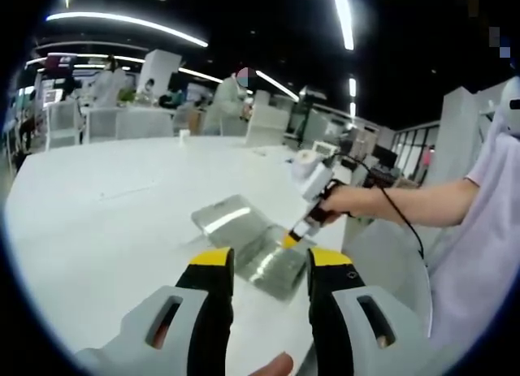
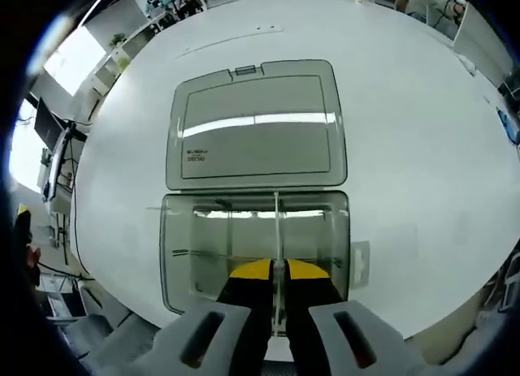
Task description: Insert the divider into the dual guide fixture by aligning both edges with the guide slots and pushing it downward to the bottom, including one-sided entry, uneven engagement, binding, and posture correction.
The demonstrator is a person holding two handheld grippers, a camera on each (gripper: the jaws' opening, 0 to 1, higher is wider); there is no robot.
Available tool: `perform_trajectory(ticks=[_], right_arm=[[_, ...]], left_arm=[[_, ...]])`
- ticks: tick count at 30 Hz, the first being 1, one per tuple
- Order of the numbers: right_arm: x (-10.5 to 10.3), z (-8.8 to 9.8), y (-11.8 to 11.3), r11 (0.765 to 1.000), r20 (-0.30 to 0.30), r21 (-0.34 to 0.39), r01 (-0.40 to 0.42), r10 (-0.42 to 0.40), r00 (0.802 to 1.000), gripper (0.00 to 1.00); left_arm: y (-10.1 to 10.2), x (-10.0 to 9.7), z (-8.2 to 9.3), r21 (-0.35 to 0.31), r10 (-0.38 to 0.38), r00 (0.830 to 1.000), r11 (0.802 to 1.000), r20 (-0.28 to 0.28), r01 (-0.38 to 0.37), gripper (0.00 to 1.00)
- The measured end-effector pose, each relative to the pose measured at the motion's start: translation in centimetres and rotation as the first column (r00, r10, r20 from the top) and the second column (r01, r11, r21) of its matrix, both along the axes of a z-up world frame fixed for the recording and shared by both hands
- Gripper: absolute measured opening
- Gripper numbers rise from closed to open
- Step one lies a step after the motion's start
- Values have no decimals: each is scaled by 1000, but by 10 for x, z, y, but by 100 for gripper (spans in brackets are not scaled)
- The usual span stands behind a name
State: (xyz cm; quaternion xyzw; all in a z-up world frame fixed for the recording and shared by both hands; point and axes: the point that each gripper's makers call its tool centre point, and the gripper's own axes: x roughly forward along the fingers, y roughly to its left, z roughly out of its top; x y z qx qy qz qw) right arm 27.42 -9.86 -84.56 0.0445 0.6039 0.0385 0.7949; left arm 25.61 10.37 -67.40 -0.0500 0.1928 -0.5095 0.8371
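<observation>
While the right gripper (image 2: 277, 272) pinches the divider (image 2: 277, 230) upright inside the clear fixture (image 2: 175, 254), the left gripper (image 1: 270, 262) hovers open. Insertion seems underway; next, I judge, comes a level downward push, with both edges kept in their slots.

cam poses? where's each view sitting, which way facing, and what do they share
Left gripper view: held back above the white table, facing across it at the clear box; own left gripper open, plus the person's hand holding the right gripper.
Right gripper view: directly over the box, looking down; own right gripper closed on the thin divider standing in the box.
Shared: box with its lid open flat, table.
</observation>
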Motion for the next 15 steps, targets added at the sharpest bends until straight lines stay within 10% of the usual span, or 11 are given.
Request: perform_trajectory(ticks=[15], right_arm=[[-2, -2, -2, 1000, 12, 24, -8, 8, 1000, 0]], left_arm=[[0, -1, 0, 1, 0, 1000, 1000, 2, 0, 34]])
